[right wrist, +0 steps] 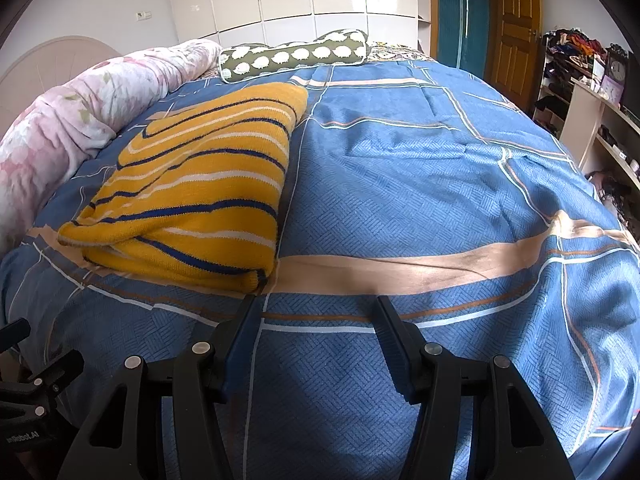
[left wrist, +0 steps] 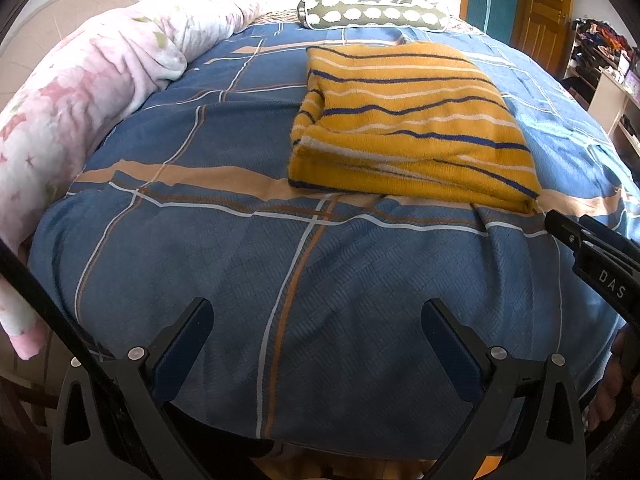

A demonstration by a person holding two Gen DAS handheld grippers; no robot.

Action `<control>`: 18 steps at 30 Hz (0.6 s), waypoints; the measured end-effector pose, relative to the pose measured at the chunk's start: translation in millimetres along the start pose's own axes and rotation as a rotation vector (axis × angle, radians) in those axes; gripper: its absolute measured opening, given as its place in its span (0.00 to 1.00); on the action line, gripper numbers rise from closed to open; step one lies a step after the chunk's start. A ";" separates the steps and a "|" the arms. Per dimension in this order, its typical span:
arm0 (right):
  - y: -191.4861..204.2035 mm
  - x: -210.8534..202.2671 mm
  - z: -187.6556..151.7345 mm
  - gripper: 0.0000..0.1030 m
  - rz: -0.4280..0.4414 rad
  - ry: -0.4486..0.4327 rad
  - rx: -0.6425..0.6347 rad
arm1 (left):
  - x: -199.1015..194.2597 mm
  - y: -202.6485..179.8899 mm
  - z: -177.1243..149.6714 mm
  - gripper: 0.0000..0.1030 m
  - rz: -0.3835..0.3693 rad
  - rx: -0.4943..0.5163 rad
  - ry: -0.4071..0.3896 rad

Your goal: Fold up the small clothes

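Note:
A yellow knit sweater (left wrist: 408, 120) with blue and white stripes lies folded into a rectangle on the blue plaid bed cover (left wrist: 240, 264). It also shows in the right wrist view (right wrist: 200, 184), at the left. My left gripper (left wrist: 316, 316) is open and empty, low over the cover, short of the sweater's near edge. My right gripper (right wrist: 316, 312) is open and empty, just in front of the sweater's near right corner. The right gripper's body also shows at the right edge of the left wrist view (left wrist: 600, 256).
A rolled pink floral blanket (left wrist: 80, 92) runs along the bed's left side. A green bolster pillow (left wrist: 372, 14) with white sheep lies at the far end. Shelves with clutter (right wrist: 588, 80) and a wooden door (right wrist: 514, 20) stand at the right.

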State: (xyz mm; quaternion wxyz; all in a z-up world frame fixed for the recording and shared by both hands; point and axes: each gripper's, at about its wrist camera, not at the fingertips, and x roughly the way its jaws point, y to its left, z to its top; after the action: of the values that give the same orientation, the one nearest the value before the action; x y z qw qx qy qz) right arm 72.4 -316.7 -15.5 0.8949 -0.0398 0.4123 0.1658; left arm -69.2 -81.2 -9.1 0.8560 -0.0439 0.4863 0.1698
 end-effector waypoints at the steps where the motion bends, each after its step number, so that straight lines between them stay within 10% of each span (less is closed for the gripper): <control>1: 0.5 -0.3 0.1 0.61 -0.002 -0.002 -0.003 | 0.2 -0.1 -0.1 1.00 0.000 0.000 0.001; 18: 13.3 -5.7 1.4 0.61 -0.029 -0.025 -0.051 | 7.4 4.6 2.3 1.00 -0.012 -0.021 0.020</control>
State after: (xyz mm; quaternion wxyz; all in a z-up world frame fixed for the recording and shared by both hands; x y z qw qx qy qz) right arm 65.6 -305.3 -9.4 0.9010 -0.0666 0.3961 0.1637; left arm -65.4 -74.4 -13.7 0.8516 -0.0573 0.4927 0.1693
